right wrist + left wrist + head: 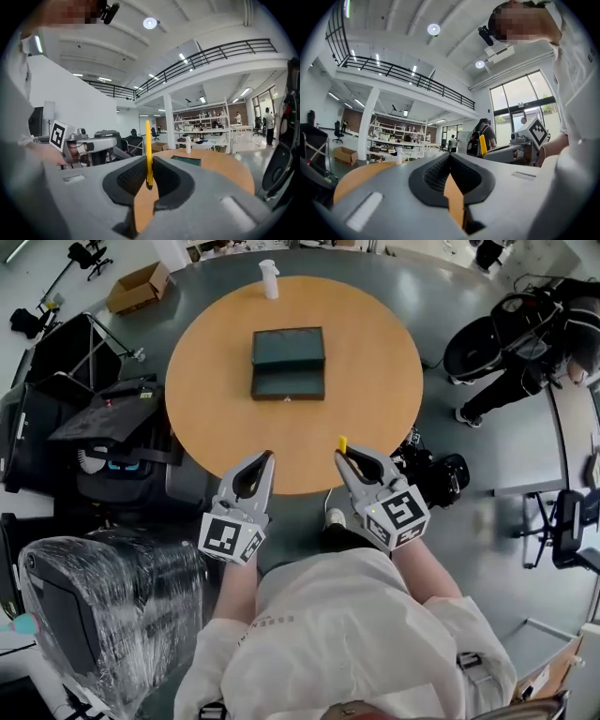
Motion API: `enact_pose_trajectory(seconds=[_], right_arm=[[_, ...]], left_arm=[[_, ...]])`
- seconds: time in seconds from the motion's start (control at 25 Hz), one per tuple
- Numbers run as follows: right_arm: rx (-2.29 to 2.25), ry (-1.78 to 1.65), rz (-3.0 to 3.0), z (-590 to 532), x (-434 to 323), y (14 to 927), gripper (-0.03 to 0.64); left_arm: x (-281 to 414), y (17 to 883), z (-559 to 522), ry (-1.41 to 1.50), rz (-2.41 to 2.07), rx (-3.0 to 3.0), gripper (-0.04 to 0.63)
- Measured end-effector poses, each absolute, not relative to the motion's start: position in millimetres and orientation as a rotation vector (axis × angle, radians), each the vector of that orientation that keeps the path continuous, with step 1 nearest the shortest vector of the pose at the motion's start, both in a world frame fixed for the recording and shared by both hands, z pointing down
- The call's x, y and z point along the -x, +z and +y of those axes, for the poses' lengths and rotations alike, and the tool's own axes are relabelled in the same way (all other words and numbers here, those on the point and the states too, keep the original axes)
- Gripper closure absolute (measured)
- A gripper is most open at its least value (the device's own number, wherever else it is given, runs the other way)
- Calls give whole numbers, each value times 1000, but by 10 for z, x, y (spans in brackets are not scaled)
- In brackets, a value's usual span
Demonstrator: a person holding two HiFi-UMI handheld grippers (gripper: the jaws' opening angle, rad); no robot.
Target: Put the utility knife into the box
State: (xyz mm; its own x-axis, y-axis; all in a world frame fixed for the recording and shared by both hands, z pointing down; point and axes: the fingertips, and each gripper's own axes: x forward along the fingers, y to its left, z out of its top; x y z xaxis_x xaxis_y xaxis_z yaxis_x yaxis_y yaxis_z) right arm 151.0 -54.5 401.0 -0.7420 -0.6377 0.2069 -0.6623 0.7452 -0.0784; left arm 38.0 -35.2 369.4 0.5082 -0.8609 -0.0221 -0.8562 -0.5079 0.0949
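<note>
A yellow utility knife [148, 152] stands upright between the jaws of my right gripper [349, 457], which is shut on it; its yellow tip [342, 442] pokes out over the near edge of the round wooden table [375, 381]. The dark green box [288, 362] lies open on the table's far middle, well beyond both grippers; in the right gripper view the box [186, 161] shows small ahead. My left gripper [263, 461] hovers at the table's near edge, left of the right one, shut with nothing in it; the left gripper view shows its jaws [450, 157] meeting.
A white spray bottle [269, 278] stands at the table's far edge. Black cases and equipment [103, 418] crowd the floor on the left, with a plastic-wrapped chair [94, 606] near me. A cardboard box [139, 286] sits far left. A person [525, 343] bends at the right.
</note>
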Motion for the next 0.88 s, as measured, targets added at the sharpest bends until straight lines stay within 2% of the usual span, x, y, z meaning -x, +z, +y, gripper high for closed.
enact_pose_trajectory(seconds=[0.4,0.88], right_arm=[[-850,266,-2822,-1318,-1652,4048,586],[-981,354,-2696,-2027,-1195,4380,586]], left_arm=[[-634,3860,-1210,-69,-1608,-2572,578],[-127,4140,-1987,-17,-1446,-2615,578]])
